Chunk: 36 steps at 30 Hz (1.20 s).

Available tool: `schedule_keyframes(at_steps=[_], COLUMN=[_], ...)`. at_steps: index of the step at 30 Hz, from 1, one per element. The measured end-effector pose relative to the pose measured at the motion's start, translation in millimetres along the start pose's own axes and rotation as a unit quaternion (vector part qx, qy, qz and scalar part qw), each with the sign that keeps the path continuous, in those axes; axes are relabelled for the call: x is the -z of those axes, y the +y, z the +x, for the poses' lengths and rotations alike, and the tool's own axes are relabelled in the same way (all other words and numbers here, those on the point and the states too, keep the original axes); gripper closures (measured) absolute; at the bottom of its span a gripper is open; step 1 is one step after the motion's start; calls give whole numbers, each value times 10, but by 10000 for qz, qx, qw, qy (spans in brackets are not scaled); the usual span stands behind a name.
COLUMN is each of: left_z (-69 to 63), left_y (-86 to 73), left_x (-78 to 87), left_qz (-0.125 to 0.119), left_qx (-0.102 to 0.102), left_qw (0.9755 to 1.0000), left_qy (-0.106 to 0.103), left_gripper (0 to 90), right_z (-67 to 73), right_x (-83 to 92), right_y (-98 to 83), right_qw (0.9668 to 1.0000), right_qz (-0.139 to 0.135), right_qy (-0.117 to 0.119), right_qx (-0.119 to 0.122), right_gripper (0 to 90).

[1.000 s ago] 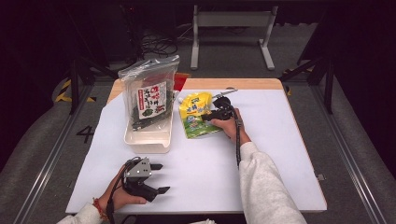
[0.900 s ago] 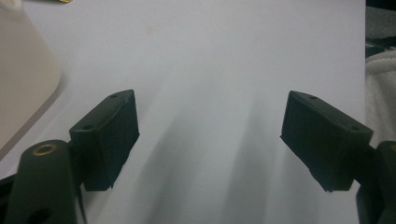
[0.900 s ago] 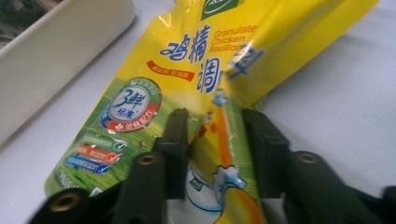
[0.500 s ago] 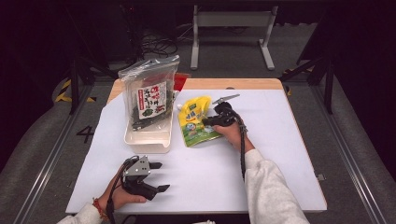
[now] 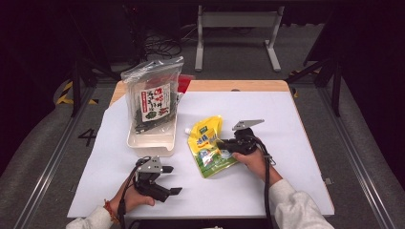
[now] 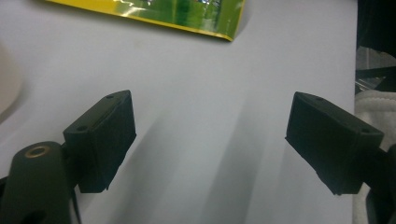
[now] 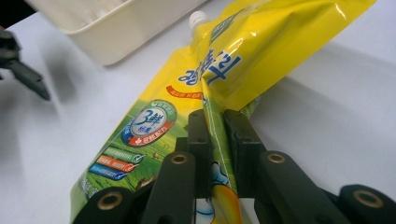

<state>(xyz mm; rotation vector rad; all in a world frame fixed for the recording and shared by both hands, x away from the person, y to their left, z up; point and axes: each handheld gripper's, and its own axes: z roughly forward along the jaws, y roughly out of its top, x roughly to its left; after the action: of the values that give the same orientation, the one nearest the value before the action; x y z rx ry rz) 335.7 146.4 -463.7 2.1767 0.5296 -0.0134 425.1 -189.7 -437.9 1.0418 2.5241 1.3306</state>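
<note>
In the high view, the right gripper [image 5: 224,144] pinches the right edge of a yellow pouch [image 5: 206,145], which lies on the white table [image 5: 286,119] just right of a cream tray [image 5: 152,140]. Its jaws have just been closing, with the pouch's edge between them. A clear bag of dark seaweed [image 5: 154,99] stands upright in the tray. The left gripper [image 5: 168,180] rests near the table's front edge, jaws spread with nothing in them.

In the left gripper view, the two black jaws stand wide apart over bare tabletop, with a corner of the pouch [image 6: 187,14] beyond them.

In the right gripper view, the jaws are clamped on a raised fold of the pouch [image 7: 261,51], whose white spout [image 7: 198,18] points toward the tray [image 7: 116,28].
</note>
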Motion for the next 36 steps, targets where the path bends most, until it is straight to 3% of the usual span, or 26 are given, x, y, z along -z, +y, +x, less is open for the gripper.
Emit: schedule_keyframes(at_steps=[2, 5, 11, 15, 21, 22, 25, 30, 31, 36], left_z=[-16, -2, -6, 9, -8, -4, 2, 8, 26, 9], left_y=[43, 107, 213, 281, 365, 393, 406, 421, 420, 463], left_x=[-65, -160, -347, -376, -326, -301, -262, -163, -118, 37], left_qz=[30, -15, 24, -221, -597, -685, -795, -987, -1095, -1429], left_qx=[37, 276, 388, 573, 598, 610, 632, 597, 582, 245], left_qw=[10000, 9996, 9988, 9976, 9961, 9953, 9944, 9933, 9923, 9894], left_qy=[-35, -110, -288, -332, -269, -302, -279, -47, 30, 69], left_gripper=[162, 166, 158, 155, 174, 168, 173, 291, 377, 597], right_z=[35, 144, 331, 425, 572, 631, 658, 764, 807, 861], right_x=[46, 144, 324, 397, 445, 438, 437, 418, 392, 367], right_y=[-74, -166, -265, -308, -298, -290, -281, -269, -275, -272], right_qw=[10000, 9994, 9975, 9953, 9917, 9898, 9889, 9843, 9826, 9801], right_qz=[-43, -191, -477, -713, -935, -1017, -1062, -1083, -1047, -1016], right_qy=[46, 106, 272, 397, 417, 454, 508, 614, 630, 625], right_qx=[63, 268, 436, 521, 781, 890, 911, 1255, 1399, 1584], right_gripper=[811, 813, 815, 816, 815, 819, 819, 816, 817, 818])
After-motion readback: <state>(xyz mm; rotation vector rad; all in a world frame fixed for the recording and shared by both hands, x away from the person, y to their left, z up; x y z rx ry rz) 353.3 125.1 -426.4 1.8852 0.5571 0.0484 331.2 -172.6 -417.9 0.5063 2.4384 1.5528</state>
